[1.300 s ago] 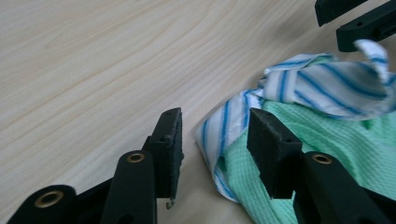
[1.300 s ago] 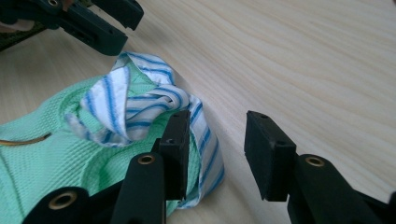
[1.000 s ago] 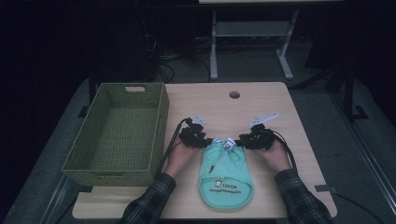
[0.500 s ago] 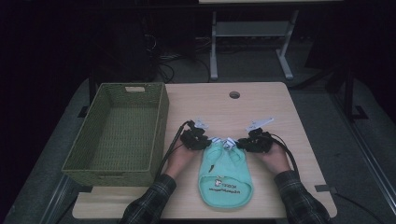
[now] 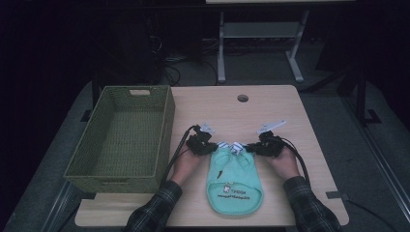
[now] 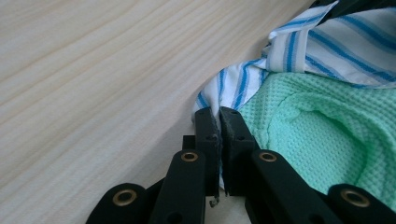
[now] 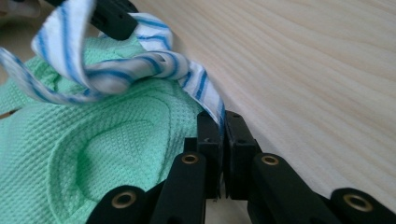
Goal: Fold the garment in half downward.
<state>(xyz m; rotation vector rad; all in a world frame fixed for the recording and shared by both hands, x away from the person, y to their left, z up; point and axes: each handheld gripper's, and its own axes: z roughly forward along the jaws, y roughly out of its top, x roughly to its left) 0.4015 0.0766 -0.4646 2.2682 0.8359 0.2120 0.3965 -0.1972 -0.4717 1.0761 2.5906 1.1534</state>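
Bib [image 5: 234,181], mint waffle cloth with blue-striped strap [image 6: 243,84], flat on desk [image 5: 270,104] near front edge, between both hands. Left tool [image 6: 219,119] pressed together, jaws just closed, pinching striped strap at the neck end. Right tool [image 7: 222,122] likewise just closed, pinching the strap's other side. Judged light, limp, non-fragile; will sag and fold when lifted, so strap ends look the sensible hold. Basket [image 5: 123,137] to the left, well apart. Printed logo too small to read; strap fastening hard to make out.
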